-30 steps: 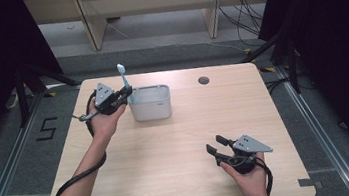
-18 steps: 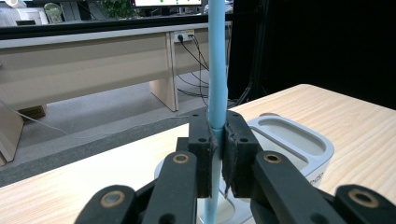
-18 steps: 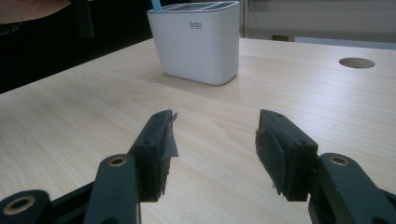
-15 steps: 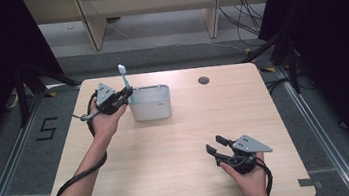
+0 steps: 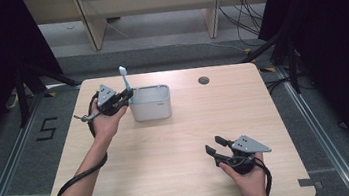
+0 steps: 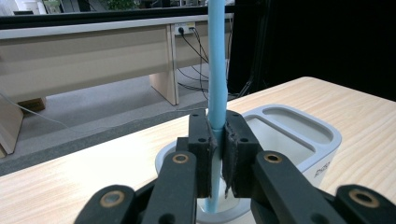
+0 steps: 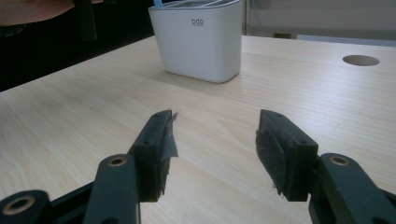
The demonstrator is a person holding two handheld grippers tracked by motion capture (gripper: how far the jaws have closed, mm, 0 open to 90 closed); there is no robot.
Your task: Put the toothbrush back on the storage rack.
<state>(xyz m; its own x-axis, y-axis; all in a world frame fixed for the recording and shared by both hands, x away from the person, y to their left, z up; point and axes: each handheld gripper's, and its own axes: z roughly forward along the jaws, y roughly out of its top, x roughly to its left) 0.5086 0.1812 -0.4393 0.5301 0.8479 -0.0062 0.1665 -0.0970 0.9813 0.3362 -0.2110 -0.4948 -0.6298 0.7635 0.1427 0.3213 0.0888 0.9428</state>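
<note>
The white holder (image 7: pixel 201 41) carries small grey lettering on its side that reads "bdo" in the right gripper view; fine print shows low on its wall in the left gripper view, too small to read. On the floor to the left of the counter (image 5: pixel 178 143), a dark "5" (image 5: pixel 46 129) is marked.

The left hand-held gripper (image 5: pixel 123 97) is clamped narrow on the light blue toothbrush (image 6: pixel 216 74). Its pads press both sides of the handle, which stands upright with its lower end inside the round end compartment of the holder. In the high view the brush head rises above the holder's left edge, at the far left part of the counter.

The right hand-held gripper (image 5: pixel 215 146) rests well apart near the front right of the counter, jaws spread wide with nothing but bare wood between them.

Against the earlier frames nothing differs: both hands, the toothbrush and the holder sit in the same places, and both jaw openings match.
</note>
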